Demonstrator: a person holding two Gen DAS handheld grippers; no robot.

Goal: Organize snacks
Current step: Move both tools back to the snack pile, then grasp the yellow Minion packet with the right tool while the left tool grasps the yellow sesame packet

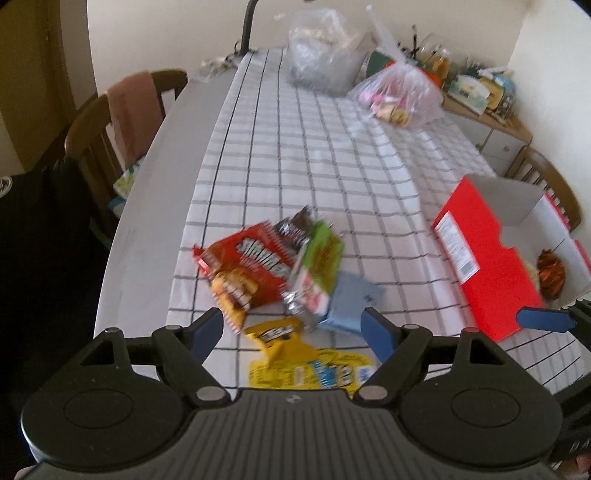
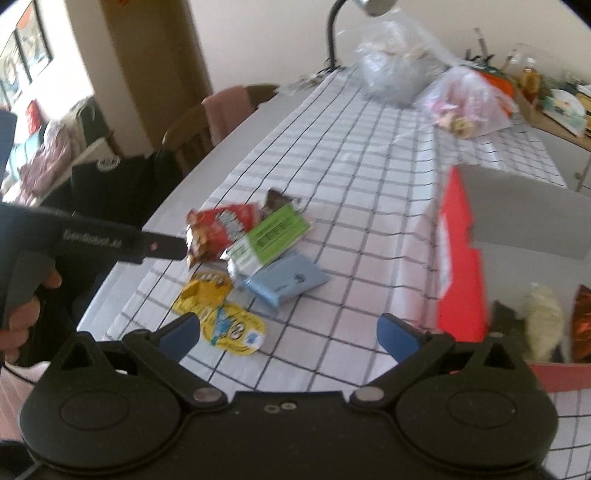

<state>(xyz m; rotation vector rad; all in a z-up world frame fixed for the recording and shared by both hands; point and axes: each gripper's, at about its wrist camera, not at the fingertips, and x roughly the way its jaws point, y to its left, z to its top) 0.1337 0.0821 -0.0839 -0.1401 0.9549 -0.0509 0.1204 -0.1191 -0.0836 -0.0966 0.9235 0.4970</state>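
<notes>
A pile of snacks lies on the checked tablecloth [image 1: 314, 147]: a red packet [image 1: 255, 269], a brown bar [image 1: 295, 227], a green and white packet [image 1: 317, 266], a light blue packet [image 1: 351, 299] and two yellow packets [image 1: 284, 338]. My left gripper [image 1: 293, 325] is open and empty just above the yellow packets. The pile also shows in the right wrist view, with the red packet [image 2: 218, 229], the green packet [image 2: 269, 236], the blue packet [image 2: 288, 282] and a yellow packet [image 2: 232, 326]. My right gripper [image 2: 290, 330] is open and empty, between the pile and the red box [image 2: 461, 266].
The open red box [image 1: 480, 258] at the right holds a few snacks [image 2: 543, 321]. Two clear plastic bags [image 1: 402, 94] sit at the table's far end by a lamp stem [image 1: 247, 26]. Wooden chairs [image 1: 107, 122] stand at the left and right. A cluttered cabinet [image 1: 487, 96] is at the far right.
</notes>
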